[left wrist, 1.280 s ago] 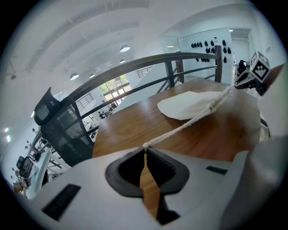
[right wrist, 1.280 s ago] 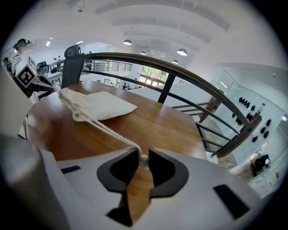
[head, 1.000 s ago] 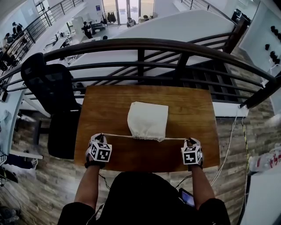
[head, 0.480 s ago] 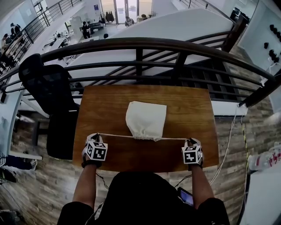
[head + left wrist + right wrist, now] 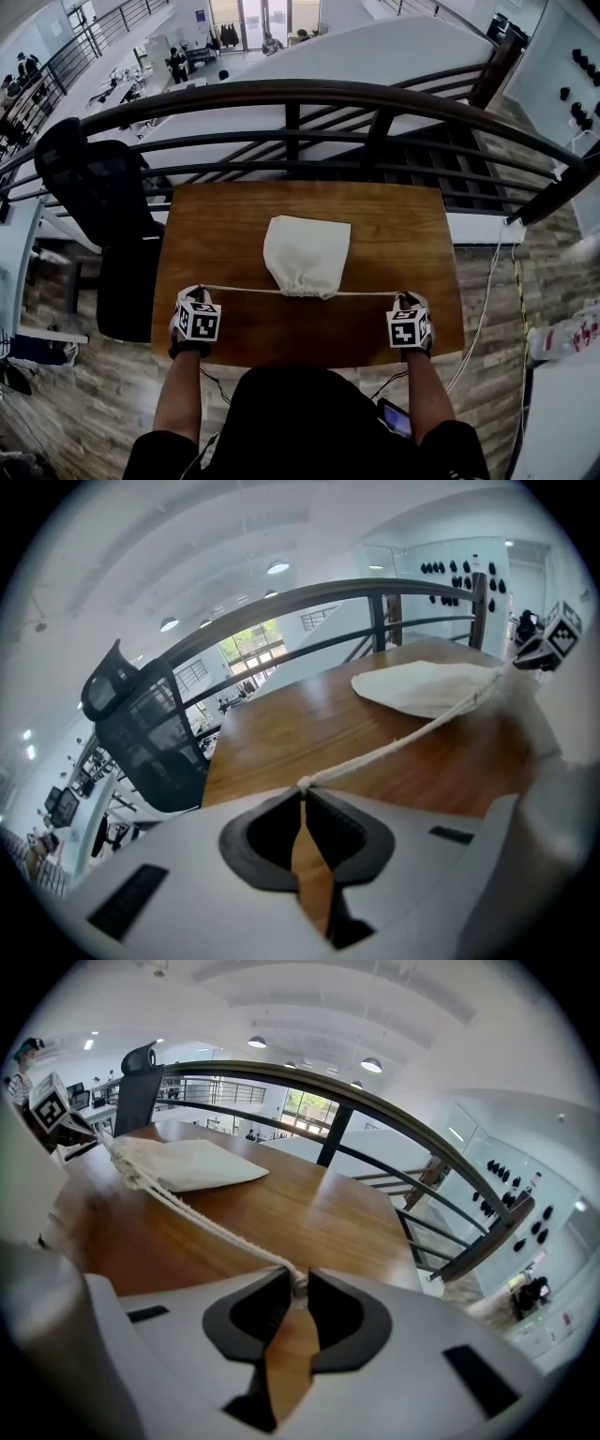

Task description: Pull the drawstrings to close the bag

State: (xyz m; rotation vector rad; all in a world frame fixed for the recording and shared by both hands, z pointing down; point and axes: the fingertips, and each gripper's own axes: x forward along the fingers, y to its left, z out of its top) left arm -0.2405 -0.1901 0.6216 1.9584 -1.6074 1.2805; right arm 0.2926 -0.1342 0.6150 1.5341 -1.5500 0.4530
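Your left gripper [image 5: 302, 789] and right gripper [image 5: 296, 1283] each pinch one end of the taut drawstring [image 5: 248, 289], and the bag [image 5: 307, 251] lies midway between them, its mouth looking almost cinched, so I'd judge little pulling remains.

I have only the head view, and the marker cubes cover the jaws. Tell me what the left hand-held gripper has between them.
Observer: In its own view, the left hand-held gripper is shut on the left drawstring.
Operator: Now report the right one.
Observer: The right hand-held gripper is shut on the right drawstring, which leads off to the bag.
Operator: Tell me how deep each grip sits.
Observer: Both are shallow. Each cord is pinched at the very jaw tips, and the padded hollow behind them is empty, with only the table showing through.
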